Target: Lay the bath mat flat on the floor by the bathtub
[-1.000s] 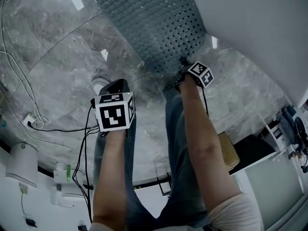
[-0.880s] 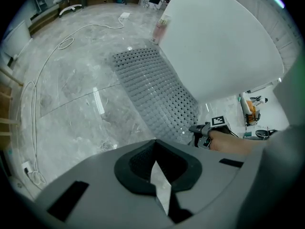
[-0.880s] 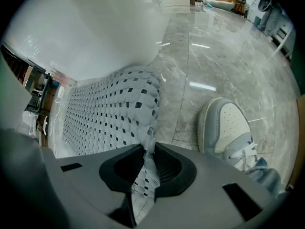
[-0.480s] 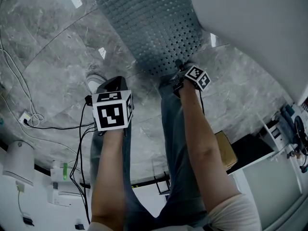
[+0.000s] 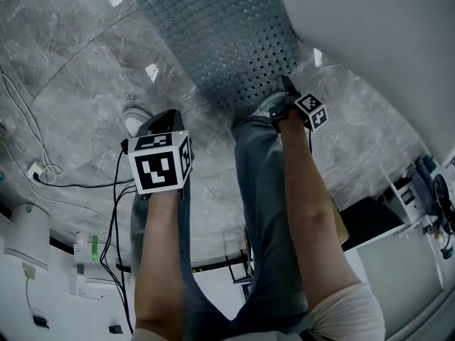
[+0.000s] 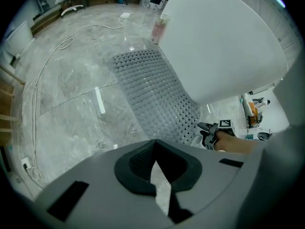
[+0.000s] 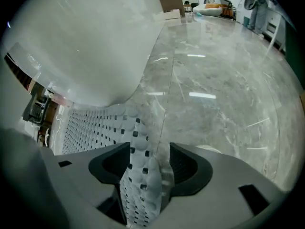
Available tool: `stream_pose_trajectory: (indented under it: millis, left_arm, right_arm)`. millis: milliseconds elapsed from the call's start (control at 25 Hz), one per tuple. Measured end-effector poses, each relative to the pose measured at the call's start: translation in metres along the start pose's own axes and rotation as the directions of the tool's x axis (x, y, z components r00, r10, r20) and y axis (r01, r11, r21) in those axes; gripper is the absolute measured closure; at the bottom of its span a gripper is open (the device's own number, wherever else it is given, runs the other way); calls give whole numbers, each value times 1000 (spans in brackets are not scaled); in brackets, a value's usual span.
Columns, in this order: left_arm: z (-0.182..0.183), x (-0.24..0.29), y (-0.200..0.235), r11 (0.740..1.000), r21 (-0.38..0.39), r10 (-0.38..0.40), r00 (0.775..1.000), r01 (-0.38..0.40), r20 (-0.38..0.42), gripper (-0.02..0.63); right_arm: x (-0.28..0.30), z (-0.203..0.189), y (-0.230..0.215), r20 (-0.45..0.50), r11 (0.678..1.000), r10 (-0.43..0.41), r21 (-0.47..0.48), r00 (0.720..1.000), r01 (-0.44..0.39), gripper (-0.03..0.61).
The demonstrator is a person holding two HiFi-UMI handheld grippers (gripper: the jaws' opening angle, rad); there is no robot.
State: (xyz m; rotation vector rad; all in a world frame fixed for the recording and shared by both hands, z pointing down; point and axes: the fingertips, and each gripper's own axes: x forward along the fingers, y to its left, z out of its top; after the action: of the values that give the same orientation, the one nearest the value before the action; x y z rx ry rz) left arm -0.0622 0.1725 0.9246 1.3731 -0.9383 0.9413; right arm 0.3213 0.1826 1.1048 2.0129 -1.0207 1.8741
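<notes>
The grey perforated bath mat [image 5: 227, 34] lies on the marble floor along the white bathtub [image 5: 370, 27]. My right gripper [image 5: 286, 89] is low at the mat's near right corner. In the right gripper view the mat's corner [image 7: 140, 175] stands up between the jaws of that gripper [image 7: 148, 163], which are opening; the pads are apart and do not press on it. My left gripper [image 5: 162, 125] hovers over bare floor, left of the mat's near end. It is shut [image 6: 156, 168] with nothing in it. Its view shows the mat [image 6: 152, 94], the tub [image 6: 224, 42] and the right gripper [image 6: 207, 130].
The person's jeans-clad legs and a shoe [image 5: 134, 119] stand just before the mat. Cables and a white power strip [image 5: 37, 172] lie on the floor at the left. A pink bottle [image 6: 157, 30] stands by the tub's far end. A cardboard box [image 5: 340, 222] sits behind at the right.
The right gripper has shifted a little right, toward the tub, at the mat's corner. The left gripper has drifted slightly left. The mat lies about where it was.
</notes>
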Motion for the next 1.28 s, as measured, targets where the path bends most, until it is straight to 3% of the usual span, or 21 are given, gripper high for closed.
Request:
stream_pose_trajectory:
  millis: [120, 240, 280, 400, 520, 720, 800, 1040, 1280]
  left_arm:
    - [7, 1, -2, 1000, -19, 4, 1000, -4, 9, 598]
    - [12, 2, 1, 999, -33, 10, 1000, -9, 15, 598]
    - [12, 3, 2, 999, -49, 6, 1000, -6, 18, 598]
    - [8, 5, 3, 996, -87, -3, 1000, 4, 18, 598]
    - [4, 9, -1, 997, -81, -11, 1000, 12, 8, 598]
    - [-9, 15, -10, 996, -86, -25, 999, 23, -20, 598]
    - [-11, 18, -14, 997, -74, -32, 999, 30, -29, 598]
    - [-5, 15, -11, 996, -78, -31, 999, 30, -12, 598]
    - [-3, 6, 12, 997, -76, -3, 1000, 2, -8, 598]
  right_arm:
    - [17, 7, 5, -63, 1000, 10, -27, 998, -11, 336]
    - [27, 7, 12, -88, 999, 42, 1, 995, -42, 430]
    - [28, 6, 14, -91, 999, 48, -5, 995, -48, 427]
    - [19, 8, 17, -108, 989, 16, -143, 994, -31, 468]
    - [7, 13, 26, -80, 952, -55, -303, 995, 28, 488]
    - [-10, 10, 39, -16, 887, -123, -450, 992, 103, 488]
    - [-11, 10, 37, -3, 882, -135, -457, 991, 119, 491]
    - [3, 8, 31, -16, 928, -96, -362, 995, 84, 492]
    - [37, 4, 12, -87, 939, -145, -327, 986, 109, 499]
